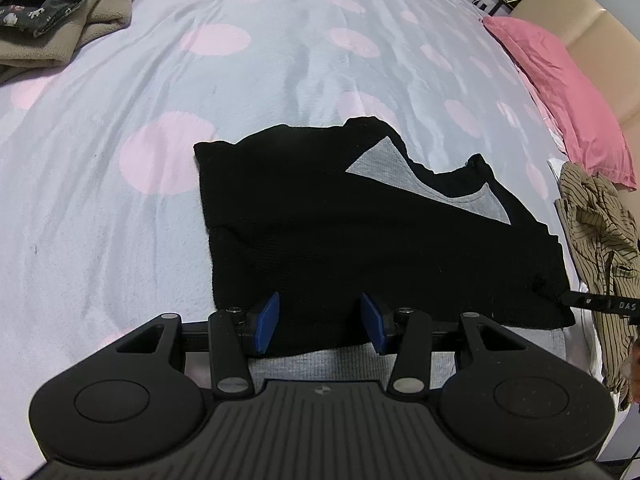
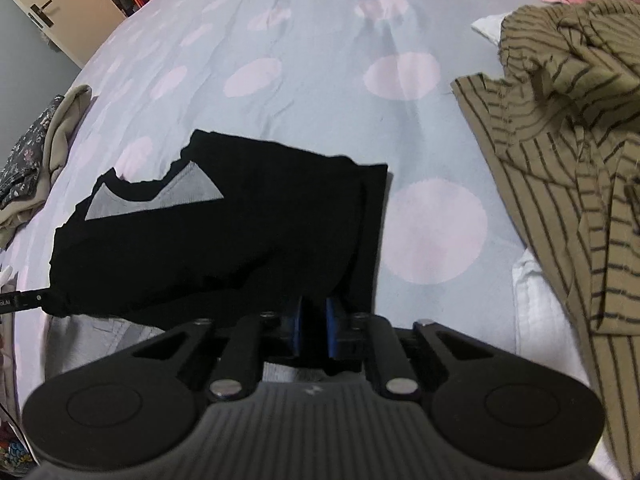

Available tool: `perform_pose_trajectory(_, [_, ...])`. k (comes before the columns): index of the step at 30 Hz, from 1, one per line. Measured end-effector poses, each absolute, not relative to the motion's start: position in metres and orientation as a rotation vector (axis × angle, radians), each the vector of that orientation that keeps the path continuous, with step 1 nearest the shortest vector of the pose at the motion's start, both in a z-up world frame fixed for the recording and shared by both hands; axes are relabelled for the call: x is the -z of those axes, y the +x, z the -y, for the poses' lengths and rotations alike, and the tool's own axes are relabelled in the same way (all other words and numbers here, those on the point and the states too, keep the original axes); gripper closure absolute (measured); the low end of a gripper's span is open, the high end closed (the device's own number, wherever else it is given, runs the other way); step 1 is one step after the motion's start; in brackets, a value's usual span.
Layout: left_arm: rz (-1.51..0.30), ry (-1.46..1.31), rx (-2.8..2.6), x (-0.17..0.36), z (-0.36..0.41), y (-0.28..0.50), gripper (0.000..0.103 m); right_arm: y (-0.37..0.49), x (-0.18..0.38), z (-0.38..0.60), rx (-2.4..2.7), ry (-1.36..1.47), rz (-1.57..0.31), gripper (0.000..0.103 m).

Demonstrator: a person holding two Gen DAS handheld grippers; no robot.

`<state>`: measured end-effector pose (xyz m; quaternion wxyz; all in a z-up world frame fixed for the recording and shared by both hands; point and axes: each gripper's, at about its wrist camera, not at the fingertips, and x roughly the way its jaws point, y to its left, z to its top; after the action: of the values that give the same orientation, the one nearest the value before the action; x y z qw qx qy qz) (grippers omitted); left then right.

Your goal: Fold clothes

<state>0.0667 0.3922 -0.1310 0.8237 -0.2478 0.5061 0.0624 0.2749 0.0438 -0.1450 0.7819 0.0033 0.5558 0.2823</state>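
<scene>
A black garment with grey patches [image 1: 340, 232] lies partly folded on the bed; it also shows in the right wrist view [image 2: 208, 240]. My left gripper [image 1: 319, 326] is open, its blue pads [image 1: 267, 322] standing over the garment's near edge with cloth between them, not pinched. My right gripper [image 2: 312, 330] is shut on the garment's near right corner, the black cloth bunched between its blue pads [image 2: 331, 330]. A grey layer [image 1: 352, 360] shows under the black edge near both grippers.
The bed sheet [image 1: 240, 100] is pale blue with pink dots. An olive striped shirt [image 2: 568, 152] lies crumpled to the right, also seen in the left wrist view [image 1: 600, 248]. A pink pillow [image 1: 560, 92] is far right. Folded beige and floral clothes [image 1: 48, 12] sit far left.
</scene>
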Motion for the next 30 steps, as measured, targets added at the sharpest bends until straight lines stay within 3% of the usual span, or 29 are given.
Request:
perform_pose_trajectory(4, [-1.093, -0.522, -0.154, 0.132, -0.396, 0.066, 0.073, 0.276, 0.134, -0.036, -0.609, -0.017, -1.208, 0.093])
perform_pose_trajectory(9, [-1.105, -0.563, -0.172, 0.133, -0.407, 0.063, 0.081, 0.277, 0.138, -0.022, -0.547, -0.031, -1.221, 0.094])
perform_pose_trajectory(17, [-1.114, -0.511, -0.217, 0.108, -0.414, 0.041, 0.08, 0.275, 0.14, 0.003, -0.467, -0.02, -1.228, 0.084])
perform_pose_trajectory(19, [-1.114, -0.457, -0.263, 0.098, -0.415, 0.031, 0.07, 0.269, 0.135, 0.009, -0.468, 0.0, -1.228, 0.078])
perform_pose_trajectory(22, [-1.093, -0.452, -0.291, 0.09, -0.417, 0.01, 0.063, 0.256, 0.13, 0.01, -0.487, 0.024, -1.241, 0.077])
perform_pose_trajectory(25, [-1.093, -0.514, -0.282, 0.091, -0.417, -0.012, 0.063, 0.237, 0.128, 0.01, -0.52, 0.034, -1.255, 0.062])
perform_pose_trajectory(30, [-1.13, -0.538, -0.258, 0.1, -0.398, -0.045, 0.061, 0.194, 0.133, 0.008, -0.566, 0.008, -1.282, 0.062])
